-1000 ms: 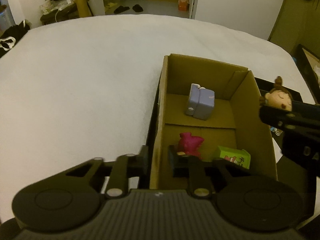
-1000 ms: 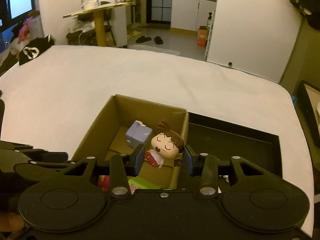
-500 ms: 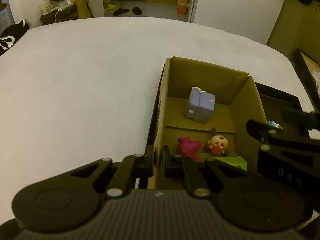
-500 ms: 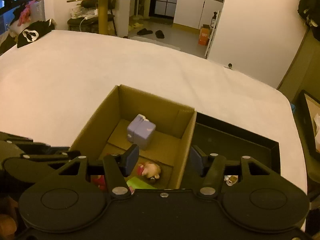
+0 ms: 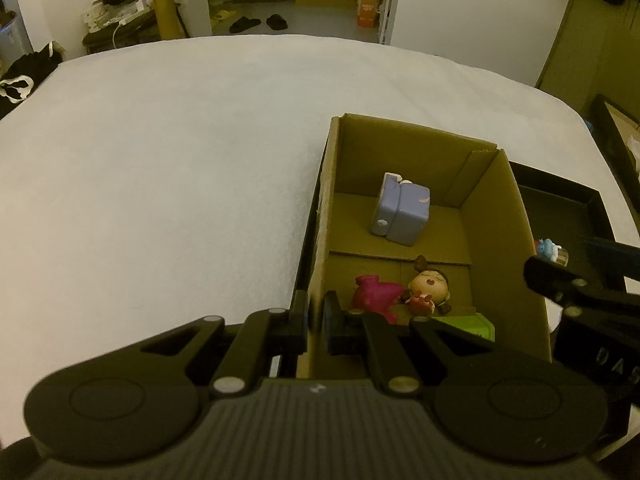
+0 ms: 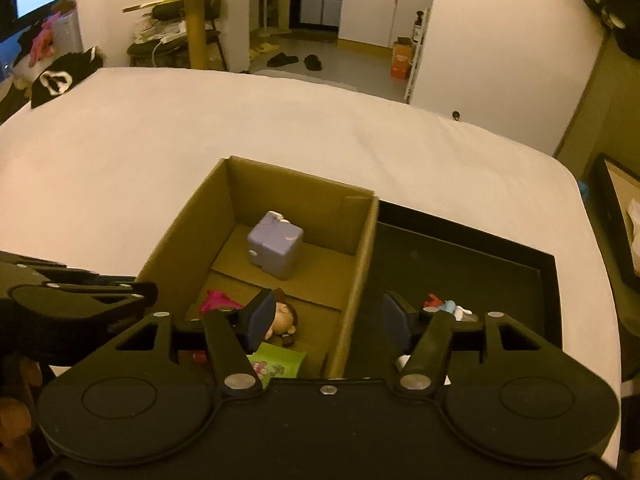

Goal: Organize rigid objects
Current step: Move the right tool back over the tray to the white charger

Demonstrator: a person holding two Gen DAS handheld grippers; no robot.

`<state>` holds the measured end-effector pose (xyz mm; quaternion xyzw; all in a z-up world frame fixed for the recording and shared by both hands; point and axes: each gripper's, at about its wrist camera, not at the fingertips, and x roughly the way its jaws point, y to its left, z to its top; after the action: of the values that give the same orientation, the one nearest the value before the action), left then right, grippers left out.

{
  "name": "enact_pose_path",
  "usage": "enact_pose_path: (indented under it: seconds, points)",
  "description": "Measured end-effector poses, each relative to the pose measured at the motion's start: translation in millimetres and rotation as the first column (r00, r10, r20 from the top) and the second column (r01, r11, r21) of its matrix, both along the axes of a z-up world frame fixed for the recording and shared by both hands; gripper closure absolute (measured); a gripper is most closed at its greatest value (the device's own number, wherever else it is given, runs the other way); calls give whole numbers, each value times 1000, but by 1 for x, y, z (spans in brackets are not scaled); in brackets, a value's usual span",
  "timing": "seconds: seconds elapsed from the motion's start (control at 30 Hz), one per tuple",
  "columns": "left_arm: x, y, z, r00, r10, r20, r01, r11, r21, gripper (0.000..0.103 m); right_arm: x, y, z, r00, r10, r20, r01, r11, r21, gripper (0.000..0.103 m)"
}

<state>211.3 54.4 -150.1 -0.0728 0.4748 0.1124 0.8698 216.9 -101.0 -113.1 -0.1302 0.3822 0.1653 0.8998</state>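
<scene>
A cardboard box [image 5: 516, 240] [image 6: 360, 264] stands on the white bed. In it lie a lilac cube toy [image 5: 400, 214] [image 6: 275, 245], a magenta toy [image 5: 376, 296] [image 6: 218, 301], a brown-haired doll figure [image 5: 428, 286] [image 6: 285, 319] and a green packet [image 5: 468, 326] [image 6: 278, 364]. My left gripper [image 5: 315, 322] is shut on the box's left wall near its front corner. My right gripper [image 6: 328, 322] is open and empty, straddling the box's right wall above the doll.
A black tray [image 6: 480, 264] [image 5: 568, 208] lies right of the box, with small figures [image 6: 448, 307] [image 5: 549, 249] at its near end. White bed surface [image 5: 160, 184] spreads left and behind. A dark framed object [image 6: 616, 216] stands off the bed's right edge.
My right gripper opened and let go of the doll, which dropped into the box beside the magenta toy. My left gripper closed on the box's left wall.
</scene>
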Motion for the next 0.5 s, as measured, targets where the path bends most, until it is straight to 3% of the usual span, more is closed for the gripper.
enact_pose_path:
  seconds: [0.5]
  points:
    - [3, -17, 3, 999, -7, -41, 11, 995, 95, 93, 10, -44, -6, 996, -91, -17, 92, 993, 72, 35]
